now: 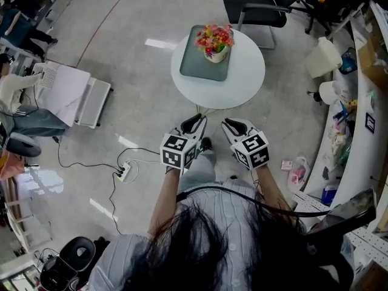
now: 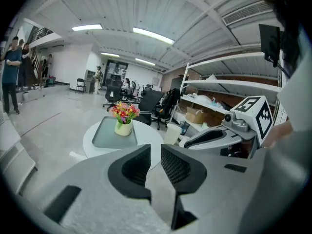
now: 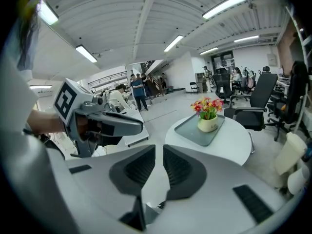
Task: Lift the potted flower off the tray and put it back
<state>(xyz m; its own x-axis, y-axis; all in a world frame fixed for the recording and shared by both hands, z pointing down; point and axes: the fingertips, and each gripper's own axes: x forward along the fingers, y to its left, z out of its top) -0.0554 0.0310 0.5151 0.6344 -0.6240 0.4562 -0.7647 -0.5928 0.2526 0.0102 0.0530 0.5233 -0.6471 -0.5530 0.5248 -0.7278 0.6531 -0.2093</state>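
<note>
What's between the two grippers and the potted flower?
Head view: only bare round white table and the near end of the grey rectangular tray separate the left gripper and right gripper from the cream-potted colourful flower.

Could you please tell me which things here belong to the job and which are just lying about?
Belonging: cream pot of red and yellow flowers; grey-green rectangular tray under it; round white table; left gripper and right gripper, both shut and empty.
Lying about: black office chair; white power strip on the floor; white plastic container.
</note>
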